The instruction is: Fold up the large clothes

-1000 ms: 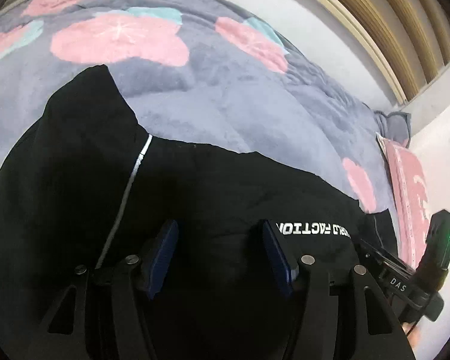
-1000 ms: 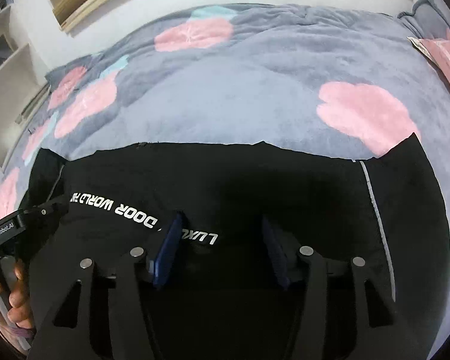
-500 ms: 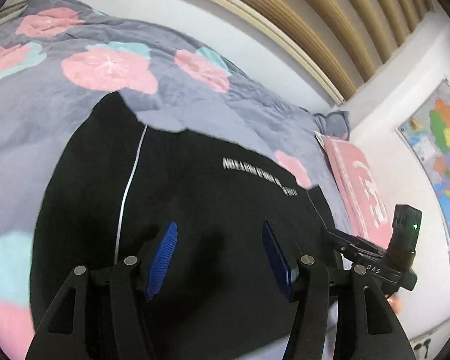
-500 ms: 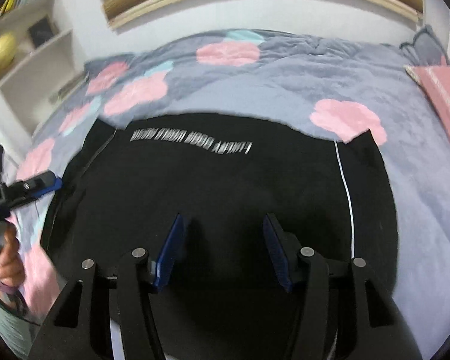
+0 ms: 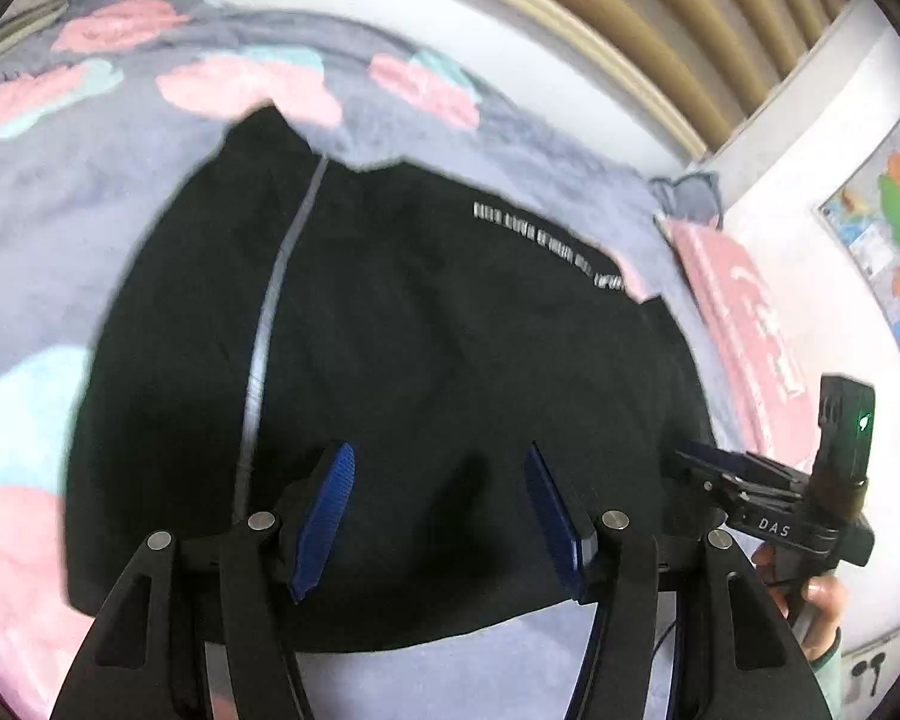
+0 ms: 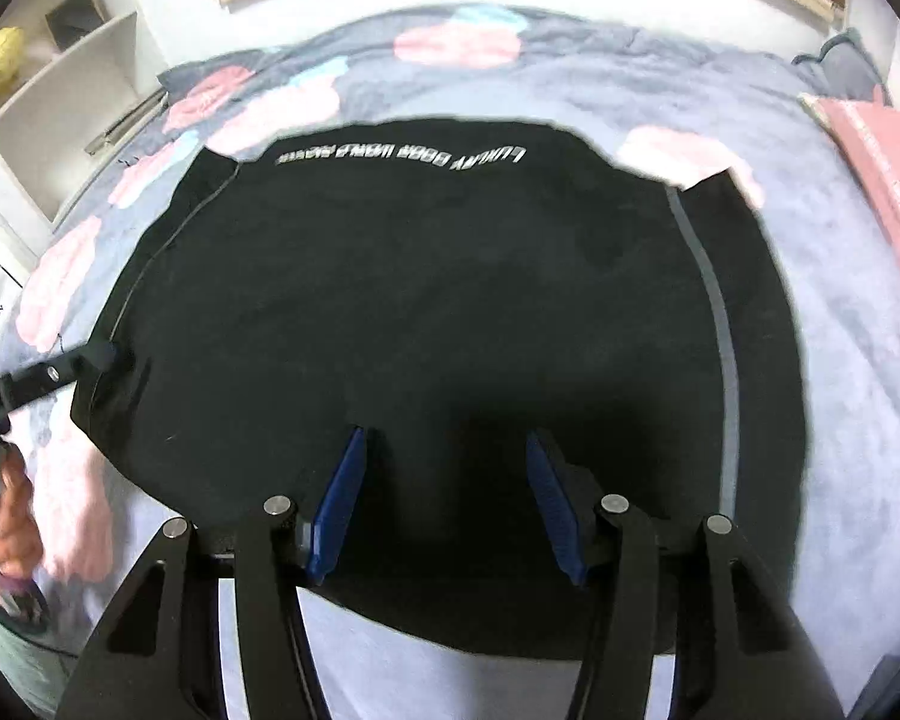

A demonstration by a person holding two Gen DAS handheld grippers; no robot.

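Left wrist view: the left tool point(image 5: 438, 516) occupies the lower centre of the frame, its blue pads spread apart with nothing between them, held above the near hem of a black garment point(image 5: 450, 360). The garment lies folded and flat on a bed covered by a grey blanket point(image 5: 60, 192) printed with pink and teal flowers. A pale stripe point(image 5: 270, 312) runs down the garment's left part, and a line of white lettering point(image 5: 546, 246), too blurred to read, crosses it toward the upper right. At the right edge of the frame the right tool point(image 5: 702, 468) reaches toward the garment's right border; whether it touches the cloth cannot be told. A pink item point(image 5: 744, 312) lies on the bed at the right, below a wall map point(image 5: 888, 228) at the upper right.

Right wrist view: the right tool point(image 6: 444, 504) sits at lower centre, blue pads likewise spread and empty, above the garment point(image 6: 450, 312), which fills the middle of the frame. White lettering point(image 6: 402, 154), seen upside down, runs along the far edge; a pale stripe point(image 6: 720, 330) descends on the right side. At the left edge, the left tool point(image 6: 99, 354) meets the garment's left border. White shelves point(image 6: 60, 66) stand at the upper left.
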